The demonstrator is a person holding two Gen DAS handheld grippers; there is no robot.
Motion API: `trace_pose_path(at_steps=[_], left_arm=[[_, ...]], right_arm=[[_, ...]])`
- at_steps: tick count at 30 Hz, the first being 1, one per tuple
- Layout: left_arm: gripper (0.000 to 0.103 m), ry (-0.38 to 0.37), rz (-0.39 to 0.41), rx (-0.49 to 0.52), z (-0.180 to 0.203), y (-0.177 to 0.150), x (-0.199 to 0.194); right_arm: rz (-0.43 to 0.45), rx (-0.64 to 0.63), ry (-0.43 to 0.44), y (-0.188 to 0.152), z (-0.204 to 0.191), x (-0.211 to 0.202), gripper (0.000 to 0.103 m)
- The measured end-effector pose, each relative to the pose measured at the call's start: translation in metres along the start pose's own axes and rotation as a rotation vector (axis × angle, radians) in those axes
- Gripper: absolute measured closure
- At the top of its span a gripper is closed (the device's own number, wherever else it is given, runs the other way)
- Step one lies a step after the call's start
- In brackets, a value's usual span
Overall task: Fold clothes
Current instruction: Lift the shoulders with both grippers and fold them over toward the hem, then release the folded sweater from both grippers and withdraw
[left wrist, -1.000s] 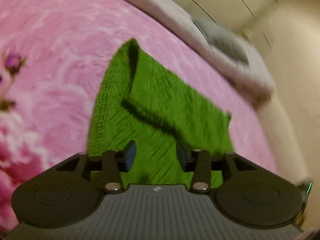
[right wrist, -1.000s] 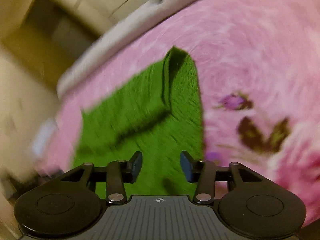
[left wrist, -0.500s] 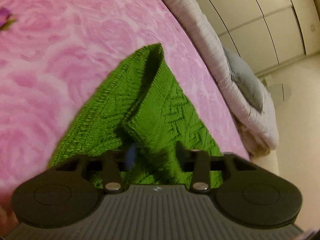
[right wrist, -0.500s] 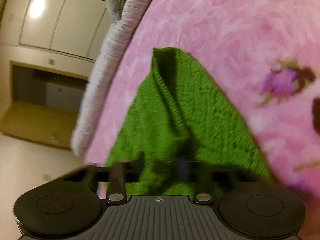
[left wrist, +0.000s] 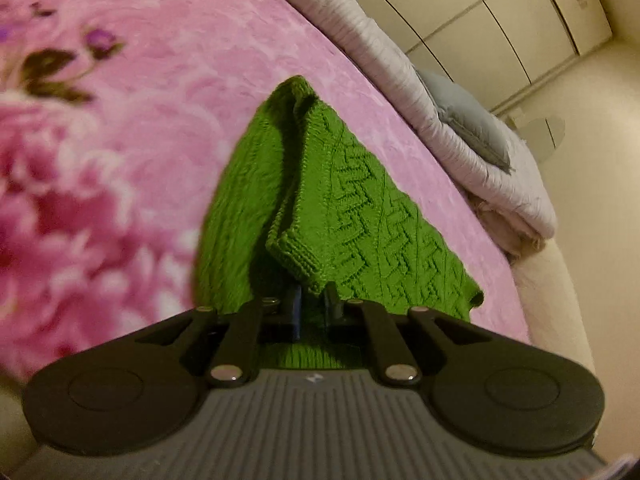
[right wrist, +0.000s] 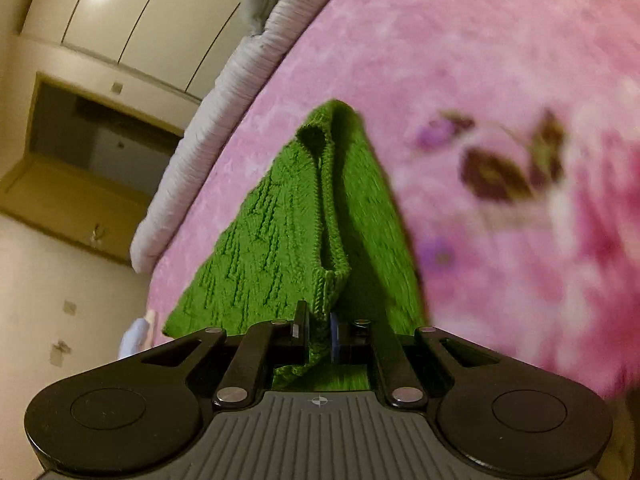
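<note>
A green knitted garment (left wrist: 360, 208) lies on a pink floral blanket (left wrist: 140, 120), one layer folded over another. My left gripper (left wrist: 314, 300) holds the ribbed near corner of the upper layer; its jaws are still closing, with the knit pinched between the pads. In the right wrist view the same green garment (right wrist: 272, 248) runs away from me in a raised ridge over the pink blanket (right wrist: 480, 60). My right gripper (right wrist: 319, 328) is shut on a near ribbed edge, and cloth hangs down between its fingers.
A white ribbed quilt (left wrist: 380, 60) lines the bed's far edge, with a grey pillow (left wrist: 468, 120) on it. Cream wardrobe doors (left wrist: 500, 20) and pale floor (left wrist: 592, 200) lie beyond. The quilt (right wrist: 224, 92) and a dark wall niche (right wrist: 100, 140) appear in the right view.
Both grippers stood open over the flat green garment a second ago. Both have since shut on its near edge, which now rises into a fold.
</note>
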State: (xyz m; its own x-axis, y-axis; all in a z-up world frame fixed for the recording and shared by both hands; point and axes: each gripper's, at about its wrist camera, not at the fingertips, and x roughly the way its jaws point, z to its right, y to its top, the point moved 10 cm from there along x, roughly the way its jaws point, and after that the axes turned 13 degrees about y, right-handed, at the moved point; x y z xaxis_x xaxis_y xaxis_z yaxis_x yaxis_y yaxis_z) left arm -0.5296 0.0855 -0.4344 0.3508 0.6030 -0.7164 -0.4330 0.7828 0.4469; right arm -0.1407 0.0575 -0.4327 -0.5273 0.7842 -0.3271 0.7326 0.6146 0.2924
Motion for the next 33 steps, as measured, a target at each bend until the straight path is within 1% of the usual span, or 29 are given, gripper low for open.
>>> trace_pose_path(at_steps=[3, 9, 13, 20, 21, 23, 25, 26, 28, 30, 33], left_arm=[[0.096, -0.007, 0.021, 0.012, 0.001, -0.003, -0.012], [0.096, 0.019, 0.034, 0.079, 0.004, -0.011, -0.019], [0.096, 0.045, 0.021, 0.09, -0.002, -0.017, -0.013], [0.096, 0.048, 0.021, 0.112, -0.007, -0.021, -0.017], [0.095, 0.052, 0.018, 0.116, -0.008, -0.022, -0.016], [0.09, 0.077, -0.004, 0.133, -0.009, -0.024, -0.014], [0.089, 0.1, -0.021, 0.173, -0.009, -0.022, -0.021], [0.091, 0.118, -0.022, 0.202, -0.008, -0.021, -0.026], [0.094, 0.179, 0.012, 0.292, -0.007, -0.014, -0.042], [0.093, 0.212, 0.054, 0.366, -0.002, -0.005, -0.055], [0.093, 0.199, 0.084, 0.434, 0.019, 0.0, -0.055]], right_arm=[[0.006, -0.032, 0.023, -0.005, -0.012, -0.012, 0.095], [0.008, -0.033, 0.008, -0.013, -0.009, -0.029, 0.095], [-0.008, -0.037, -0.026, -0.018, -0.003, -0.029, 0.095], [-0.025, -0.065, -0.056, -0.024, 0.0, -0.031, 0.095], [-0.033, -0.084, -0.071, -0.025, 0.0, -0.03, 0.095], [-0.051, -0.124, -0.101, -0.027, 0.001, -0.027, 0.095], [-0.084, -0.194, -0.144, -0.027, -0.006, -0.026, 0.093], [-0.102, -0.235, -0.175, -0.025, -0.011, -0.028, 0.09], [-0.112, -0.341, -0.238, -0.021, -0.023, -0.035, 0.086], [-0.1, -0.477, -0.314, -0.017, -0.036, -0.04, 0.084], [-0.084, -0.625, -0.344, -0.017, -0.055, -0.035, 0.084]])
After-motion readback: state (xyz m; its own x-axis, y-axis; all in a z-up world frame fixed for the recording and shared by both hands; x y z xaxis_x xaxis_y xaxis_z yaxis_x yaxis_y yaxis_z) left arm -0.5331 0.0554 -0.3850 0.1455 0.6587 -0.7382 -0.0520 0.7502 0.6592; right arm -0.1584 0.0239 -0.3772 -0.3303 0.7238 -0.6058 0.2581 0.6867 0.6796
